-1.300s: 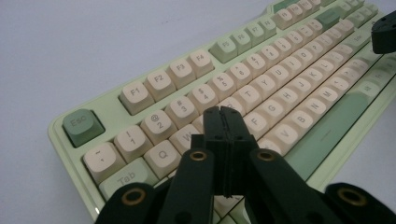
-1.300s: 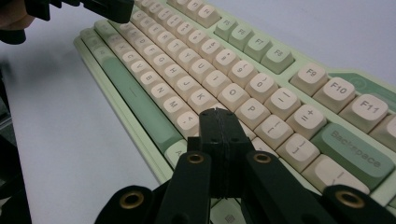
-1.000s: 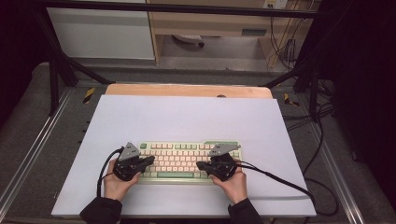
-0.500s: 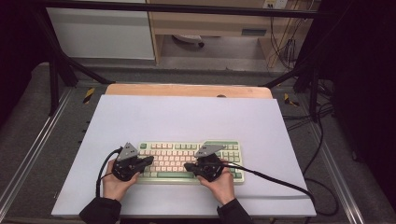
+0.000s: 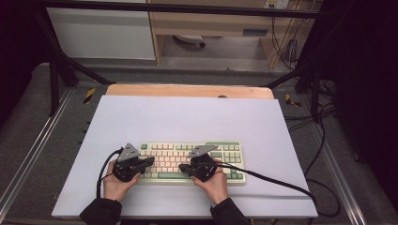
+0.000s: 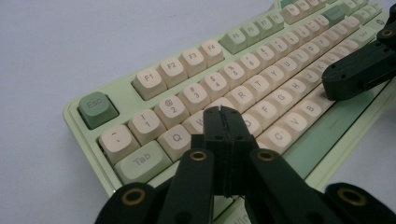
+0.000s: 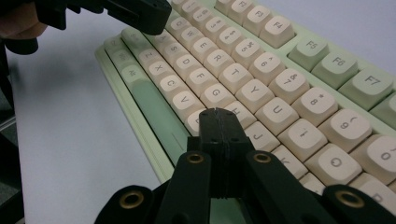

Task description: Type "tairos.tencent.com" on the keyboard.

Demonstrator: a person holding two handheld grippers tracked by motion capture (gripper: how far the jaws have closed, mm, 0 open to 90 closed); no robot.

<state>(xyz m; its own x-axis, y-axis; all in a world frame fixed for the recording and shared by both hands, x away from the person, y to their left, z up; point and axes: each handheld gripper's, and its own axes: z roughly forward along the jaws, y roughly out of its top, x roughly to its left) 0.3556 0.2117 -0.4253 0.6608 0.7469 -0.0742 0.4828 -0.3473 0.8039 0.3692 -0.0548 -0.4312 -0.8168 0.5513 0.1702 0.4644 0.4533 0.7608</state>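
Observation:
A pale green keyboard (image 5: 226,154) with cream and green keys lies at the near middle of the table. My left gripper (image 5: 151,161) is shut with nothing in it. Its tips hover over the keys near W and S (image 6: 222,112) at the keyboard's (image 6: 187,70) left end. My right gripper (image 5: 182,169) is also shut and holds nothing. It sits low over the keys around B and N (image 7: 218,114) beside the space bar. The two grippers point toward each other. The right gripper (image 6: 359,70) lies across the far keys, and the left gripper (image 7: 135,11) hangs over the keyboard's (image 7: 289,93) left end.
A pale mat (image 5: 187,122) covers the table, with a wooden strip (image 5: 187,90) along its far edge. A black cable (image 5: 281,183) trails from the right gripper off to the right. Metal rails and loose cables (image 5: 324,117) flank the table.
My right gripper has slid left along the keyboard, from its right end to the middle. The left gripper has stayed where it was.

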